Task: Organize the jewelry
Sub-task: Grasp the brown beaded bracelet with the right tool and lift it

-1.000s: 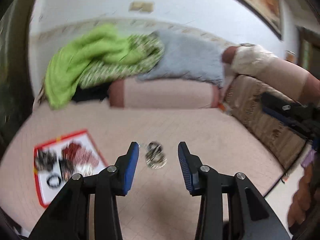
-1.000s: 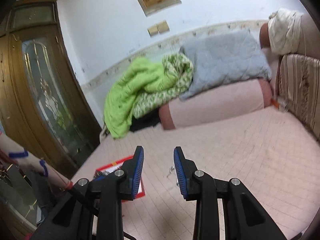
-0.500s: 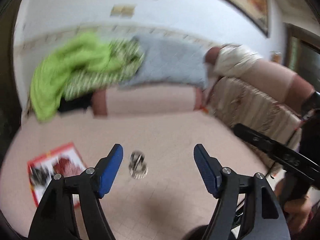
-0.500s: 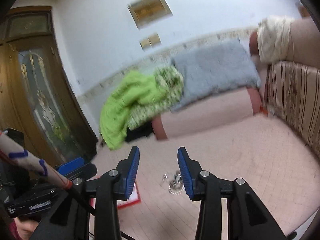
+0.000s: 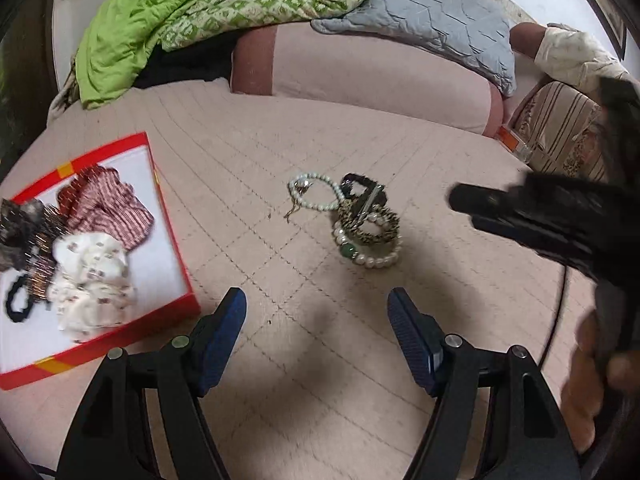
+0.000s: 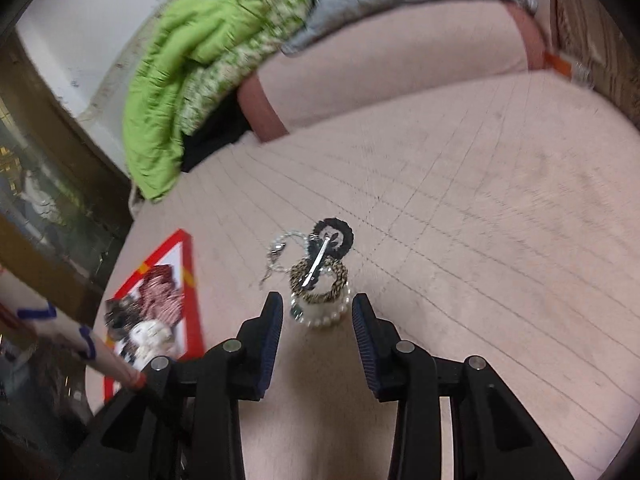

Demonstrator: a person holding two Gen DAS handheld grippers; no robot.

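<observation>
Left wrist view: camera has pitched down since half a second ago, from wall and bedding to the bed surface (image 5: 320, 380). Left gripper (image 5: 316, 316) has its fingers spread wide, nothing between them; the spread looks much as it did half a second ago, wider than a second ago. Jewelry pile (image 5: 366, 220) lies ahead of the tips and slightly right, well apart from them: pearl bracelet (image 5: 376, 258) with a green bead, a leopard-print ring on top, black scrunchie (image 5: 362, 190) behind, a silver clip across them, and a second pearl strand (image 5: 316, 192) to the left. Red-rimmed tray (image 5: 176, 240) sits at left, already holding fabric scrunchies. Right gripper's body enters blurred from the right edge, so it is moving.

Right wrist view: bigger change. Right gripper (image 6: 316, 312) was up and looking at the room; now it is down at the pile, fingers apart, one either side of the pearl bracelet (image 6: 320, 316), not visibly touching. Clip (image 6: 316, 264) points along the finger axis.

Judgement: right gripper is taking the pick, left is standing by. Items are stacked and interlinked, so closing now may lift more than one piece.
</observation>
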